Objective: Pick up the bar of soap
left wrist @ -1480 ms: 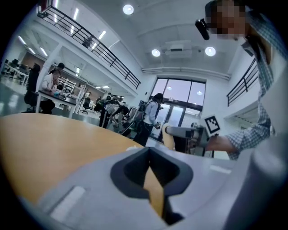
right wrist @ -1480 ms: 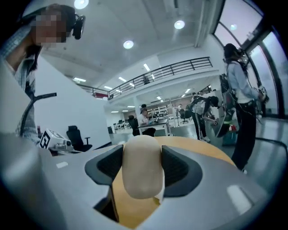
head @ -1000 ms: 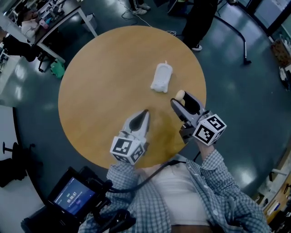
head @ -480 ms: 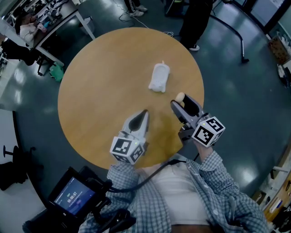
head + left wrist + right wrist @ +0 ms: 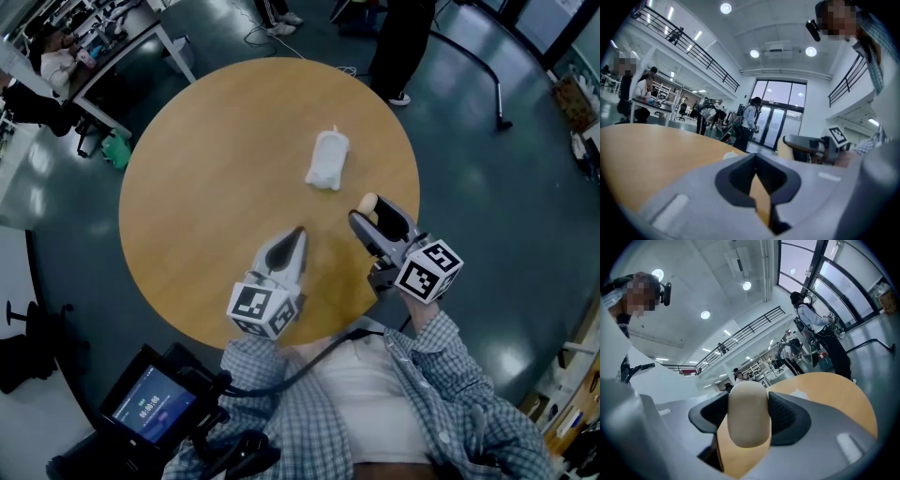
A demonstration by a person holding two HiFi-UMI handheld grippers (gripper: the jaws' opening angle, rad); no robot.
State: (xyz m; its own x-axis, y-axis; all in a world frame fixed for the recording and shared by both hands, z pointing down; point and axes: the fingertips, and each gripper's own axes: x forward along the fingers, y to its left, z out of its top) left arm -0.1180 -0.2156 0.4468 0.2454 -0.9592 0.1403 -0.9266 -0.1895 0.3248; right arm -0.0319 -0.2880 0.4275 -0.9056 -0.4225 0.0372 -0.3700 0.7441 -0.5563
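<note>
A beige oval bar of soap [image 5: 749,413] is clamped between the dark pads of my right gripper [image 5: 747,416]. In the head view this gripper [image 5: 369,210] hovers over the right part of the round wooden table [image 5: 187,187], and the soap [image 5: 368,201] sticks out at its tip. My left gripper [image 5: 298,232] sits left of it over the table's near part, its jaws shut with nothing between them [image 5: 756,158]. A white crumpled pouch [image 5: 328,159] lies on the table beyond both grippers.
A person's dark legs [image 5: 405,47] stand just past the table's far edge. A desk with people [image 5: 84,42] is at the far left. A screen device [image 5: 150,405] hangs at my lower left. The dark floor surrounds the table.
The head view has shifted a little. Both grippers stay in nearly the same places, the right one still with the soap in it.
</note>
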